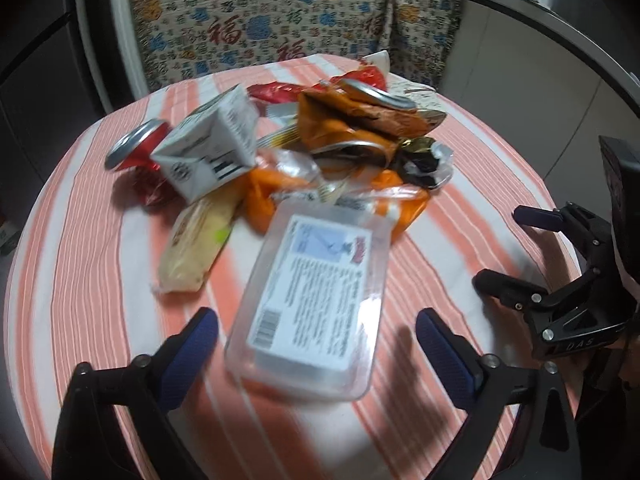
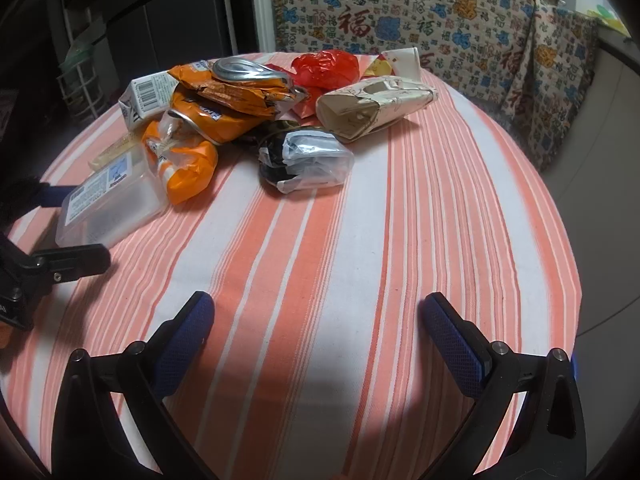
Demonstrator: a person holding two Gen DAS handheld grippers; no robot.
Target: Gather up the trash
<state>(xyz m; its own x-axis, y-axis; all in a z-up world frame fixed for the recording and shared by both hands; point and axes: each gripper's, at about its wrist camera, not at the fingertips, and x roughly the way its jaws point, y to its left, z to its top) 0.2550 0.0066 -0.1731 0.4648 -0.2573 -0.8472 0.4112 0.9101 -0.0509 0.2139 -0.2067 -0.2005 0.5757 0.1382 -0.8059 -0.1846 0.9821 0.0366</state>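
Note:
A heap of trash lies on the striped table [image 2: 340,240]. A clear plastic box with a white label [image 1: 316,300] lies nearest; its near end sits between the fingers of my open left gripper [image 1: 316,344], which do not touch it. It also shows in the right wrist view [image 2: 108,200]. Behind it lie a white carton [image 1: 212,148], a crushed red can [image 1: 136,148], orange wrappers [image 1: 348,120] and a black-and-silver wrapper [image 2: 304,160]. My right gripper [image 2: 316,332] is open and empty over bare cloth, and shows in the left wrist view [image 1: 520,248].
A flattened beige carton [image 2: 376,104] and a red bag [image 2: 324,64] lie at the back of the heap. A patterned cloth [image 2: 400,12] hangs behind the table. A dark cabinet [image 2: 160,12] stands at the left. The table edge curves close on the right.

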